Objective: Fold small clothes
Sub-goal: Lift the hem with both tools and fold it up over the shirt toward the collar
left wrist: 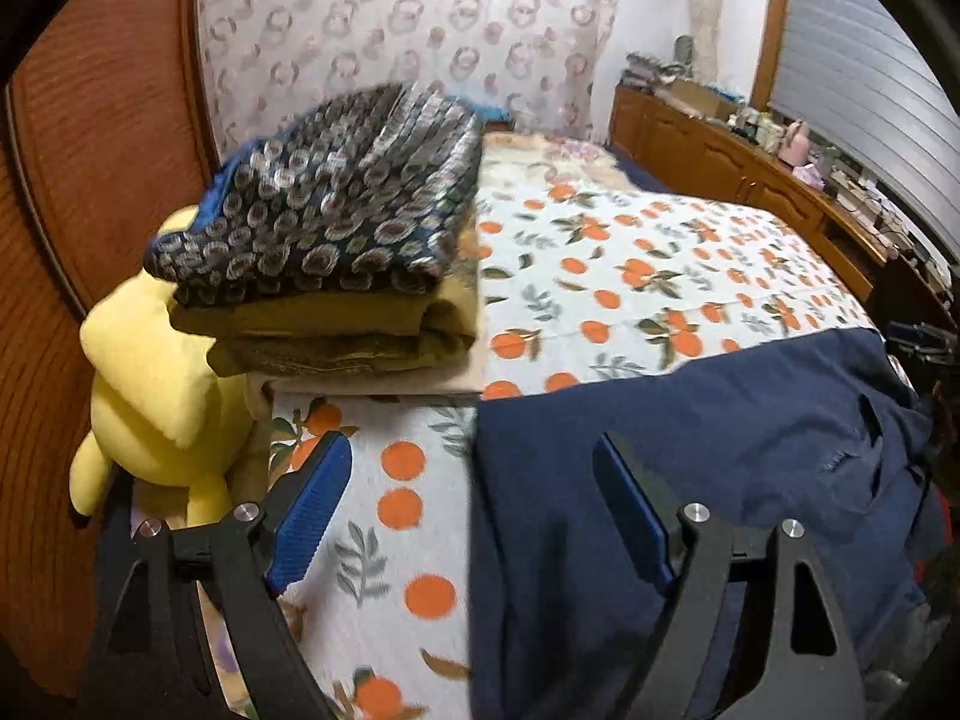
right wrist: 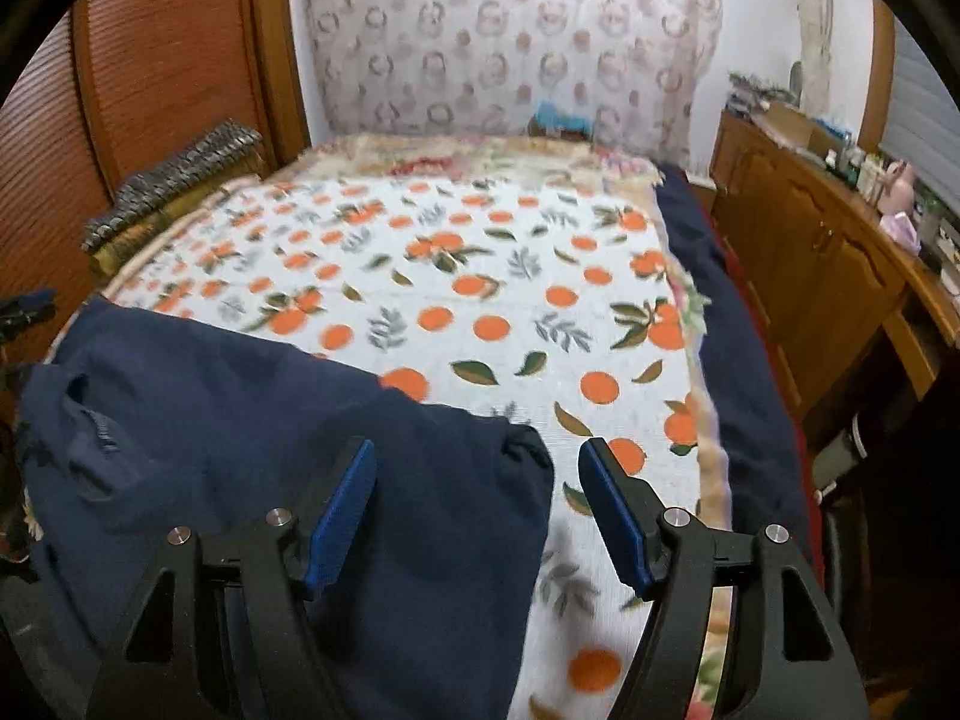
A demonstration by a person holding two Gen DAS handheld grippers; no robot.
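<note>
A navy blue garment (left wrist: 690, 450) lies spread on the orange-print bedspread (left wrist: 600, 276); it also shows in the right wrist view (right wrist: 252, 420). My left gripper (left wrist: 474, 456) is open and empty, hovering over the garment's left edge. My right gripper (right wrist: 477, 456) is open and empty, hovering over the garment's right edge by a sleeve end (right wrist: 528, 444). Neither gripper touches the cloth, as far as I can tell.
A stack of folded clothes (left wrist: 336, 252) sits at the bed's left, also in the right wrist view (right wrist: 174, 192). A yellow plush toy (left wrist: 156, 396) lies beside it. A wooden wardrobe (left wrist: 102, 138) stands left, a cluttered wooden sideboard (right wrist: 828, 264) right.
</note>
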